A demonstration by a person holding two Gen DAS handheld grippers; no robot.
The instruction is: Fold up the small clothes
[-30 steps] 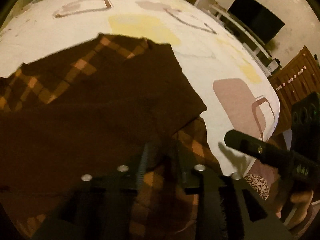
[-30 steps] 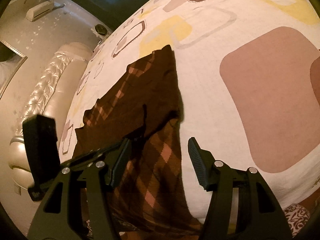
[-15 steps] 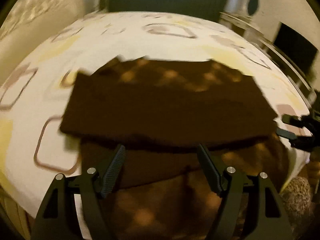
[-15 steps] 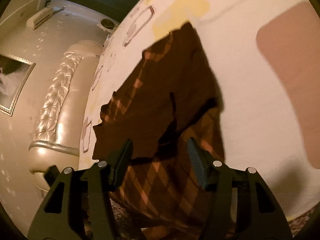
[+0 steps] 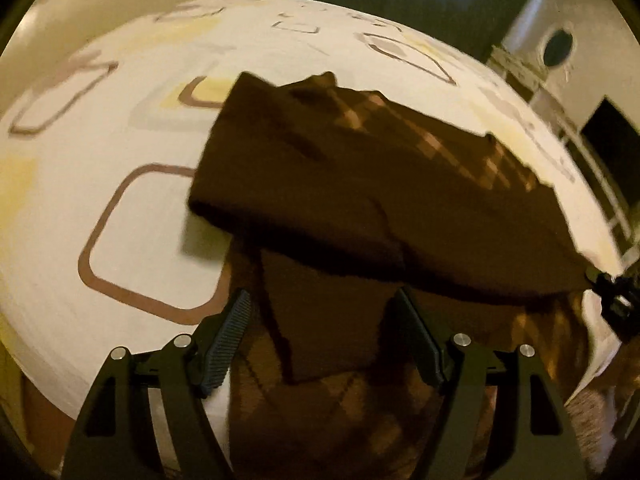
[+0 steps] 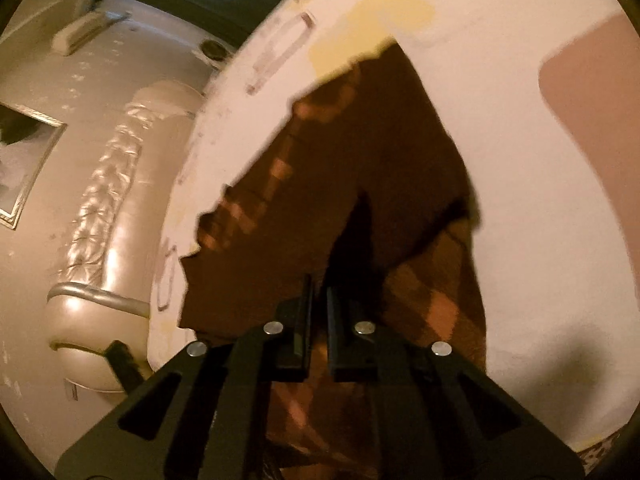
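Observation:
A dark brown garment with orange argyle checks [image 5: 360,184] lies partly folded on the bed, its plain brown layer doubled over the checked part. My left gripper [image 5: 324,316] is open just above the garment's near part, holding nothing. My right gripper [image 6: 318,300] is shut on an edge of the garment [image 6: 352,168], with the cloth pinched between its pads. In the left wrist view the right gripper [image 5: 612,300] shows at the garment's right corner, far right.
The bed has a white cover [image 5: 100,184] with brown, yellow and pink rounded squares. A padded beige headboard [image 6: 104,200] runs along the bed's left in the right wrist view. A dark screen [image 5: 612,136] and white railing stand at the right.
My left gripper has let go of the garment, opened and swung left over it. My right gripper has moved in onto the garment's edge and shut on it.

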